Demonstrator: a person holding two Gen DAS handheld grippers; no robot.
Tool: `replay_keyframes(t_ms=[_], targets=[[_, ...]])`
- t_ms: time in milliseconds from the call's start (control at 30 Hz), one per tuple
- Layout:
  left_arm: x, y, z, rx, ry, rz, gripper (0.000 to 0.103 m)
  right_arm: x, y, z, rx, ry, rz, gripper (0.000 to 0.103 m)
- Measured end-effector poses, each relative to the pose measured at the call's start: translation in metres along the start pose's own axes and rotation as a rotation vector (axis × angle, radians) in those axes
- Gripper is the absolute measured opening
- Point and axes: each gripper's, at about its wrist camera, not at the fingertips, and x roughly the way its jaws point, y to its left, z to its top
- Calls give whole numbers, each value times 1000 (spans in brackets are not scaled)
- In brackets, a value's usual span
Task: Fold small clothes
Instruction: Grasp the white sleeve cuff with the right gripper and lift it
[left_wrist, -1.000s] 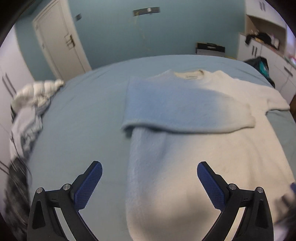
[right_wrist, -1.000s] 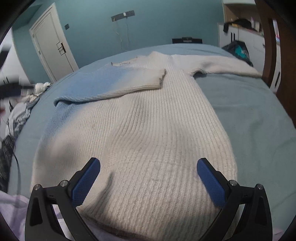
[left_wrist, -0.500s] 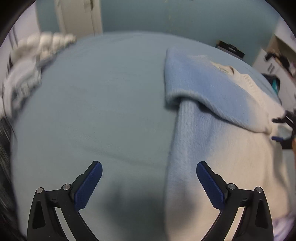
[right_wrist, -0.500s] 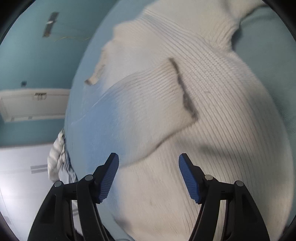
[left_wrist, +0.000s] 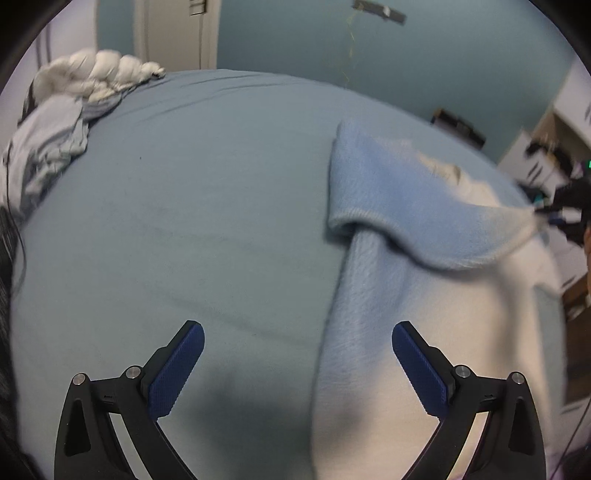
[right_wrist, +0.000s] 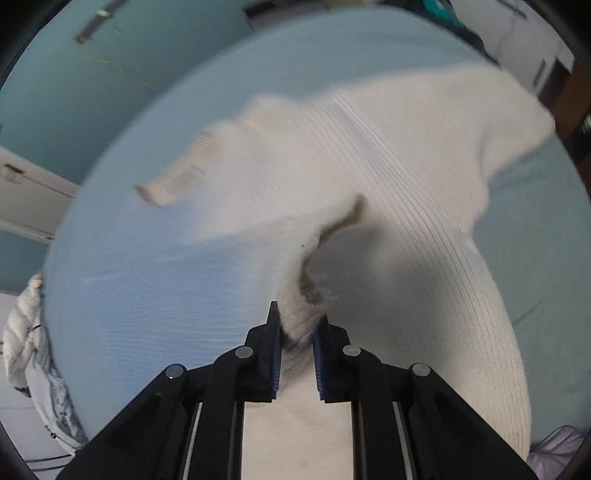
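A white ribbed knit sweater (right_wrist: 406, 177) lies spread on the blue bed sheet (left_wrist: 184, 221). One sleeve (left_wrist: 406, 206) is folded across its chest. My right gripper (right_wrist: 298, 332) is closing its jaws on the cuff (right_wrist: 303, 306) of that sleeve, which is pinched between the blue pads and lifted off the body. In the left wrist view the right gripper (left_wrist: 554, 216) shows small at the right edge, pulling the cuff up. My left gripper (left_wrist: 297, 365) is open above the sheet, its right pad over the sweater's left edge (left_wrist: 332, 332) and nothing between its fingers.
A heap of white and grey bedding (left_wrist: 74, 103) lies at the bed's far left corner. Behind the bed are a teal wall and a white door (left_wrist: 177, 33). White cabinets with dark clutter (left_wrist: 546, 155) stand at the right.
My right gripper has gone from wide open over the hem to shut on the folded sleeve's cuff, lifting it. My left gripper has shifted left off the sweater and rolled.
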Motion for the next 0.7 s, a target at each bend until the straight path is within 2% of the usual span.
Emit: replay_keyframes(t_ms=[100, 233, 300, 400, 533, 633, 700], targets=[[-6, 5, 1, -48, -13, -41, 102, -68, 85, 2, -122, -87, 58, 10], [0, 8, 0, -65, 4, -45, 102, -159, 224, -17, -339, -188, 105, 10], [4, 10, 0, -75, 14, -55, 102, -193, 293, -40, -435, -217, 124, 10], [7, 16, -1, -88, 13, -56, 102, -221, 358, -66, -508, -254, 153, 10], [10, 24, -1, -116, 19, -44, 102, -239, 412, -98, -593, -338, 199, 10], [11, 26, 0, -129, 19, -64, 102, -231, 423, -112, -625, -367, 170, 10], [11, 25, -1, -127, 16, -64, 102, -230, 425, -106, -622, -369, 184, 10]])
